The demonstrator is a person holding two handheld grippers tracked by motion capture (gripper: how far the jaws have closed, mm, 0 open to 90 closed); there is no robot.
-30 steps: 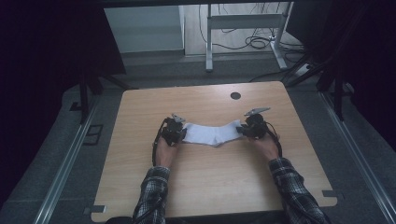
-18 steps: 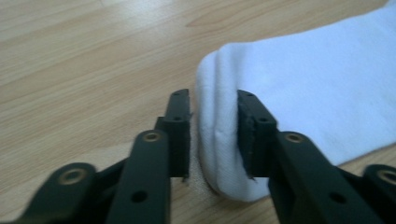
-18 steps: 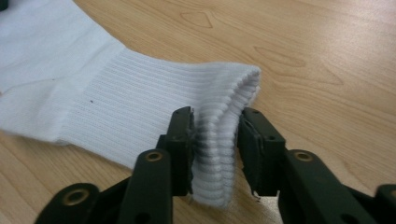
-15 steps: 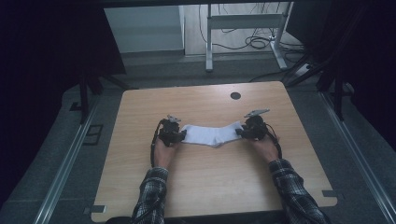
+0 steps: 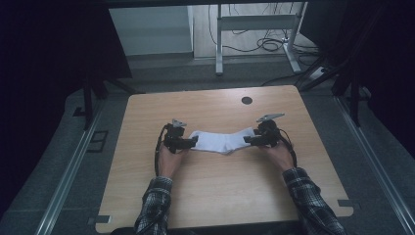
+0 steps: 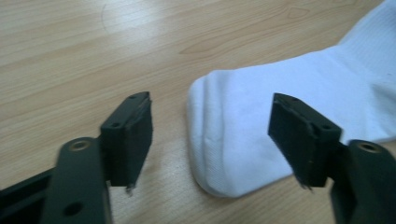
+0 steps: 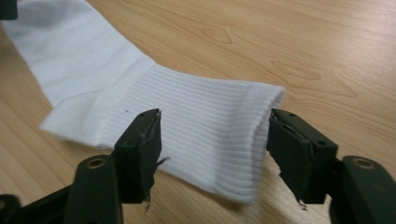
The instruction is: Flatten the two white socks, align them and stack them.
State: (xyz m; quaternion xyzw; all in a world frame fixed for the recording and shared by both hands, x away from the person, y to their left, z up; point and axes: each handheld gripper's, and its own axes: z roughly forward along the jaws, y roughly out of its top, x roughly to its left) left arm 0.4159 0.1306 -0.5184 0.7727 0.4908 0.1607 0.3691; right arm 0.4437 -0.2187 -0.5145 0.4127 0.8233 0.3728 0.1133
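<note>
High view: your left gripper [image 5: 188,142] and right gripper [image 5: 251,139] sit at opposite ends of a white sock [image 5: 222,140], which lies flat near the middle of the wooden table [image 5: 205,196], its toe end toward your left and its ribbed cuff toward your right. Compared with the frame one second earlier, both grippers hold almost the same stations; your left gripper has drawn very slightly away from the toe, and the sock looks a little flatter and more stretched out along its length. The round dark hole [image 5: 246,100] in the far part of the tabletop is unchanged.

Left gripper view: your left gripper [image 6: 212,135] is released, its jaws spread wide. The rounded toe of the sock [image 6: 261,116] lies on the wood between and just beyond them, touching neither pad.

Right gripper view: your right gripper [image 7: 215,144] is likewise released, jaws apart. The ribbed cuff of the sock [image 7: 205,130] lies between them; the pad on the right of this view stands just beside the cuff's folded edge, and whether it touches cannot be told. The rest of the sock runs off toward the upper left.
</note>
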